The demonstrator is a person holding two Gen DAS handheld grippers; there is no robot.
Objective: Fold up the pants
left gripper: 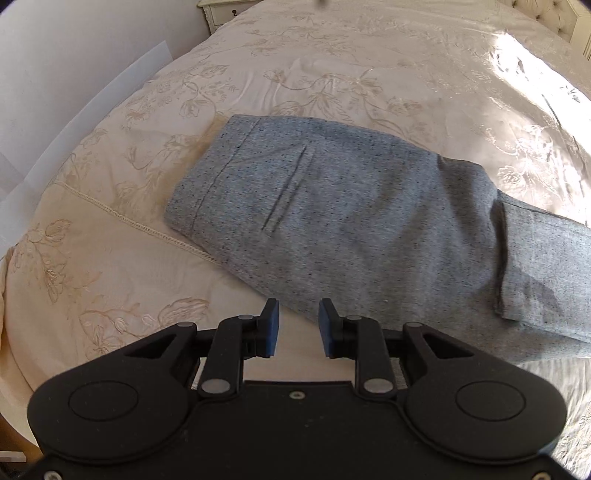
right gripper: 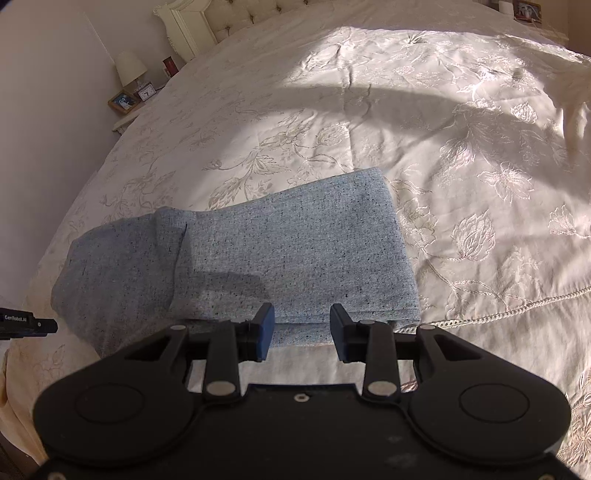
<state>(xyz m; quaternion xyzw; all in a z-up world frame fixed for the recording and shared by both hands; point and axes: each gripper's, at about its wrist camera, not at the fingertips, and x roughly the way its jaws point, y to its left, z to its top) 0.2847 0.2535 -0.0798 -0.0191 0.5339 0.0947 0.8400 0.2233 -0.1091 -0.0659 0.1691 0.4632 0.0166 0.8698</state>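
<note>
Grey speckled pants point(left gripper: 351, 218) lie folded flat on the cream embroidered bedspread point(left gripper: 332, 62). In the left wrist view the waistband end with a pocket slit is at the left, and the folded-over legs lie on top at the right. My left gripper point(left gripper: 298, 325) is open and empty, just above the pants' near edge. In the right wrist view the pants point(right gripper: 295, 251) show their folded leg end at the right. My right gripper point(right gripper: 302, 332) is open and empty over the near edge. The left gripper's tip point(right gripper: 29, 325) shows at the far left.
A nightstand point(right gripper: 129, 110) with a lamp point(right gripper: 129, 68), clock and photo frame stands at the bed's far left. A tufted headboard point(right gripper: 251, 16) is at the back. A white dresser point(left gripper: 221, 13) stands beyond the bed. Sunlight falls across the bedspread point(right gripper: 480, 166).
</note>
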